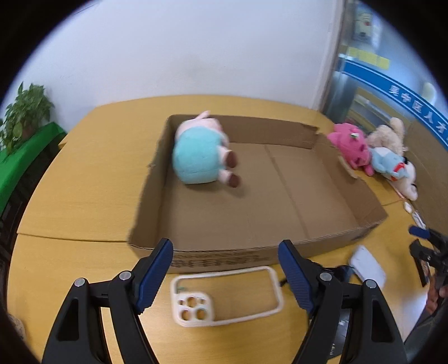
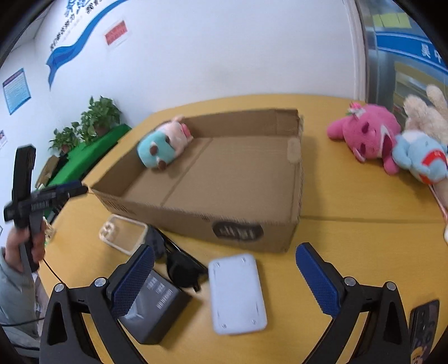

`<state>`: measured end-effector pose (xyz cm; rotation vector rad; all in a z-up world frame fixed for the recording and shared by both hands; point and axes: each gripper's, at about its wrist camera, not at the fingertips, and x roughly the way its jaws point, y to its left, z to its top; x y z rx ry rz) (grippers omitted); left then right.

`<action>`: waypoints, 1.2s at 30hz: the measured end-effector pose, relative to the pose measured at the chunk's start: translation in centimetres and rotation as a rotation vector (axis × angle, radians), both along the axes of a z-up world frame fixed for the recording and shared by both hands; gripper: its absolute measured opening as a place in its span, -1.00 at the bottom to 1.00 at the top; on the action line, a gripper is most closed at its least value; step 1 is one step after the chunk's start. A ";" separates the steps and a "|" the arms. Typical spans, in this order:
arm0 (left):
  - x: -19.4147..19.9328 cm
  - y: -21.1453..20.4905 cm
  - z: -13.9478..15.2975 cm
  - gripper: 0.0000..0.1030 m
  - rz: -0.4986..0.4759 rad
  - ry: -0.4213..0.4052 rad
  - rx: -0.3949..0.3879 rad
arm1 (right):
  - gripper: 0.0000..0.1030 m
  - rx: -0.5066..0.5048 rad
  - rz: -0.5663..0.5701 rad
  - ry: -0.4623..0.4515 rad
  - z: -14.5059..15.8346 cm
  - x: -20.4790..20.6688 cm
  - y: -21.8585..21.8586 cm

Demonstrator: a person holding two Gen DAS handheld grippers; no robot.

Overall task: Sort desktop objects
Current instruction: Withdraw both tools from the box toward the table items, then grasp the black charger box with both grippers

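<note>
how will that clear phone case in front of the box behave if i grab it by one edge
The clear phone case is an empty thin-walled shell, so it is probably light and may flex or twist when pinched. It lies flat on the table, so it should slide rather than roll. Its smooth rim may slip.

A: What stands behind the yellow wood-grain surface [image 2: 364, 201]?

B: A plain white wall [image 2: 224, 56], evenly lit. On it, in the right wrist view, a curved blue ribbon graphic [image 2: 72, 47] with small text, a red rectangular sign [image 2: 116, 33] just right of the ribbon, and a blue framed notice [image 2: 16, 91] lower left of it.

A: And left of the surface?

B: A lower bright green ledge [image 1: 26, 165] by the wall, carrying leafy green potted plants [image 2: 96, 119].

A: To the right?

B: Right of the wall, a glass partition with a blue band [image 1: 392, 86] bearing white characters and yellow notes [image 2: 392, 19] stuck higher up. The surface shows a seam [image 2: 372, 219] across it.
</note>
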<state>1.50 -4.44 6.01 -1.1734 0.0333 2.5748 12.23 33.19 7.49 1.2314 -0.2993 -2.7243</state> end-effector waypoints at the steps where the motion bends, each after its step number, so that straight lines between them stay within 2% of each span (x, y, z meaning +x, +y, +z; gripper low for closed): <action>1: -0.7 -0.7 -0.1 0.51 0.020 -0.004 0.003 | 0.99 -0.020 -0.026 -0.016 -0.5 -0.3 0.5; 5: -4.0 -4.4 -1.4 0.51 0.110 -0.054 0.066 | 0.99 -0.057 -0.083 0.005 -0.7 -2.0 1.7; 7: -5.4 -5.3 -2.5 0.51 0.140 -0.084 0.052 | 0.99 -0.013 -0.100 0.024 -0.5 -3.4 1.5; 11: -6.4 -5.1 -4.8 0.48 0.142 -0.188 0.023 | 0.99 0.058 -0.170 -0.015 -1.7 -6.3 1.9; 14: -5.6 -4.9 -4.9 0.48 0.128 -0.178 0.035 | 0.85 0.070 -0.197 -0.075 -3.2 -7.8 3.1; 16: -5.2 -4.9 -4.6 0.48 0.122 -0.180 0.048 | 0.62 0.120 -0.206 -0.105 -3.8 -8.4 3.7; 23: -4.4 -4.2 -3.8 0.48 0.095 -0.165 0.035 | 0.60 0.146 -0.283 -0.110 -4.1 -8.2 7.3; 28: -3.5 -3.8 -3.0 0.48 0.081 -0.157 0.003 | 0.59 0.118 -0.267 -0.070 -3.3 -6.4 7.4; 31: -1.9 -3.6 -1.8 0.48 0.068 -0.128 -0.010 | 0.62 0.059 -0.223 -0.025 -1.8 -3.8 6.4; 33: -0.4 -2.8 -1.0 0.51 0.026 -0.105 -0.008 | 0.63 0.025 -0.148 -0.005 -1.0 -1.8 4.8; 36: 2.0 -0.5 -1.1 0.51 -0.093 -0.119 0.021 | 0.75 0.029 0.050 0.024 -0.5 1.8 0.3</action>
